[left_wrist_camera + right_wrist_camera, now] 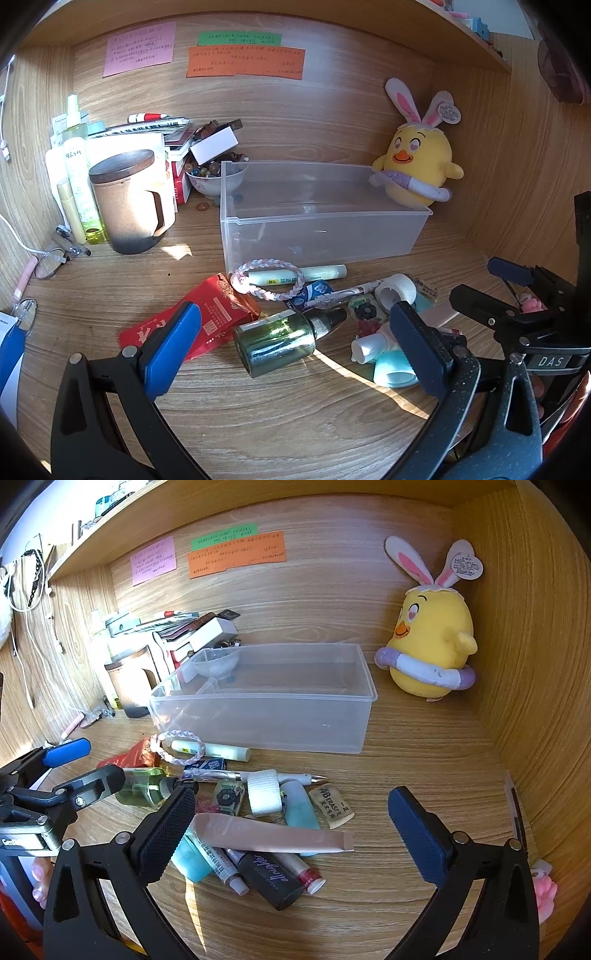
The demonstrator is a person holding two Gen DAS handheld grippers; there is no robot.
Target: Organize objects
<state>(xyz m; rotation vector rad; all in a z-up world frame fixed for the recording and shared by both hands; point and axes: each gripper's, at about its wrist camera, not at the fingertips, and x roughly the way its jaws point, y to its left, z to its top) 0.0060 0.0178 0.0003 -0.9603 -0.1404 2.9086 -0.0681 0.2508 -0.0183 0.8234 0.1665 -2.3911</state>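
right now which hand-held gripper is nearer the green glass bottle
Left. The left hand-held gripper is open with the green glass bottle lying just ahead between its fingers. The right hand-held gripper is open further right, over the tubes.

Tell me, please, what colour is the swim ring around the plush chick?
The swim ring is white and lilac, clearest in the right wrist view.

Empty clear bin (pixel 266 720) upright; small items (pixel 258 812) heaped just before it

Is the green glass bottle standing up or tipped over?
Tipped over. The green glass bottle lies on its side on the desk, black cap toward the pile, in front of the clear bin.
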